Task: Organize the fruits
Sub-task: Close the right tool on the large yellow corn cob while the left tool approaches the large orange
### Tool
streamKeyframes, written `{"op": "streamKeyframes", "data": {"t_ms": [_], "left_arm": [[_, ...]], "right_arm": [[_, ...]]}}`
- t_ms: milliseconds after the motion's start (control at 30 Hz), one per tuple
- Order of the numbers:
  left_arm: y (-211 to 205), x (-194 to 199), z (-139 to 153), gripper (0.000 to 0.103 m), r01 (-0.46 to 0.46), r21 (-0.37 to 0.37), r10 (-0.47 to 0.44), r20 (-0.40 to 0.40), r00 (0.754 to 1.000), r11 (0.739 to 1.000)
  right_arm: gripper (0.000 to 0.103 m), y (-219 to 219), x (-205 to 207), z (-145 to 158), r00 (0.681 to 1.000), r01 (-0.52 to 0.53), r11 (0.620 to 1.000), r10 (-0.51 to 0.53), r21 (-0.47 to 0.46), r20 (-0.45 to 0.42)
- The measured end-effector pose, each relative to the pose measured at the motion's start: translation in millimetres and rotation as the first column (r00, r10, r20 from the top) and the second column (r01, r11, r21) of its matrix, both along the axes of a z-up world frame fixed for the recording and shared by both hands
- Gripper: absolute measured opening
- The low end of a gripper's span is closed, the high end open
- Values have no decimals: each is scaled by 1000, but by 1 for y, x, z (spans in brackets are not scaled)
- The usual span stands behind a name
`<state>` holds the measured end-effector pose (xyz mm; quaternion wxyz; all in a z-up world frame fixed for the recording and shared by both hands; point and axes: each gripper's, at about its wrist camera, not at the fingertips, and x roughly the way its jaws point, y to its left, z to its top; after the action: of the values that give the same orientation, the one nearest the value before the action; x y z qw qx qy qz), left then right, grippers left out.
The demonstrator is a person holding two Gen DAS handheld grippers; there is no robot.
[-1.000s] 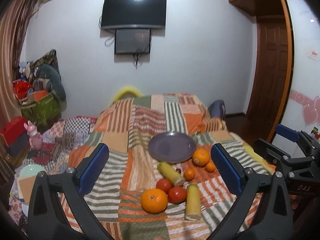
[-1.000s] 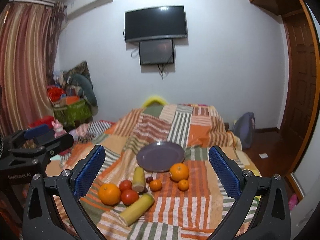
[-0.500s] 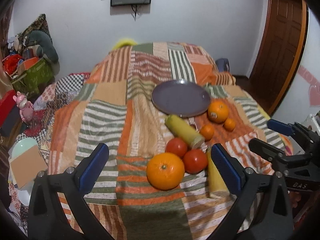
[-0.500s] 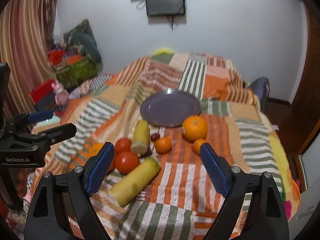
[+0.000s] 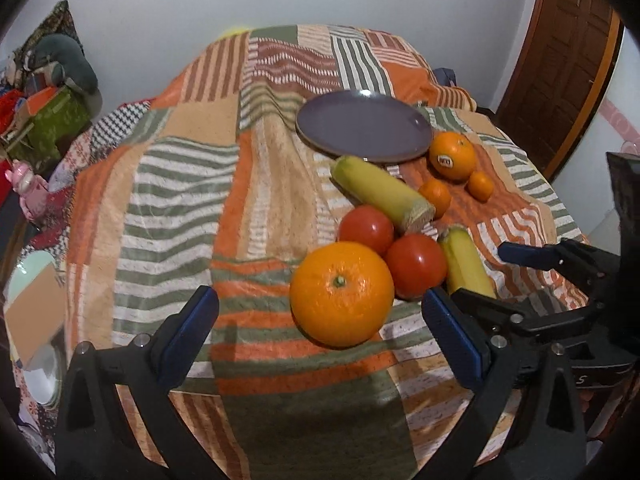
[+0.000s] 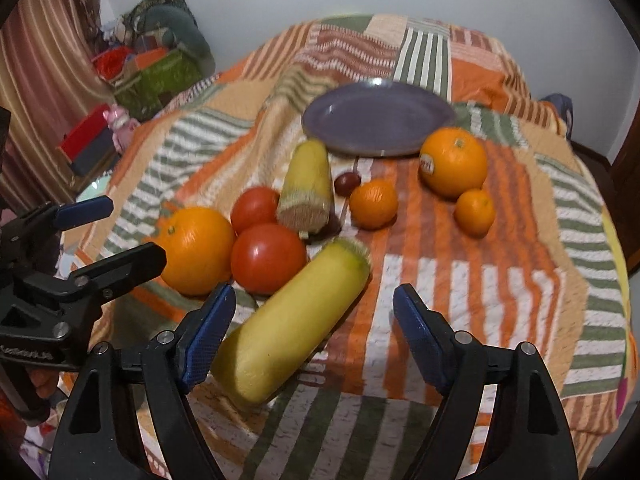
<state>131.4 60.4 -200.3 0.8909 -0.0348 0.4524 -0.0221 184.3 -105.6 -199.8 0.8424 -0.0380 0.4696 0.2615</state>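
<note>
The right gripper [image 6: 314, 338], jaws apart and empty, straddles the near corn cob [image 6: 292, 320], whose long axis runs diagonally away toward the plate [image 6: 378, 118].

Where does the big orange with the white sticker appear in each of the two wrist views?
Left wrist view: the stickered orange lies upper right, at the plate's right edge.
Right wrist view: it lies right of centre, just below the plate's right edge.
Shared landmark: the purple plate.
</note>
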Motion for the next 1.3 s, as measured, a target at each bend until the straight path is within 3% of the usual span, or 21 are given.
{"op": "streamKeyframes", "data": {"t_ms": [200,333,500,800,933,1033,1067,1167,1300], "left_arm": [[5,7,-10,91,13,-84,-16,-31,999,996],[6,10,-14,91,13,-107,-17,-39,999,994],[5,14,-17,89,14,-96,-19,-51,999,995],[-7,23,-26,89,62,-93,-68,-62,996,994],[-11,26,-31,82,61,-80,-67,-65,996,995],[-10,25,-30,77,58,-80,-62,-53,997,995],[-10,23,-29,69,56,-67,-60,-48,997,996],[-3,21,-27,68,60,-93,-66,-57,996,994],[2,15,-23,68,52,-103,-58,-60,997,993]], "right_arm": [[79,-2,7,-12,996,-1,999,6,51,-86],[76,-1,9,-14,993,-14,998,21,63,-113],[66,7,10,-15,995,-33,999,36,37,-97],[42,-24,8,1,996,-24,998,29,62,-81],[43,-19,12,-3,994,-18,998,24,63,-104],[49,-9,14,-10,994,-15,999,21,52,-106],[51,-6,15,-13,994,-16,999,21,49,-108],[56,1,18,-20,991,-23,998,30,57,-132],[56,6,14,-18,994,-46,999,48,19,-100]]}}
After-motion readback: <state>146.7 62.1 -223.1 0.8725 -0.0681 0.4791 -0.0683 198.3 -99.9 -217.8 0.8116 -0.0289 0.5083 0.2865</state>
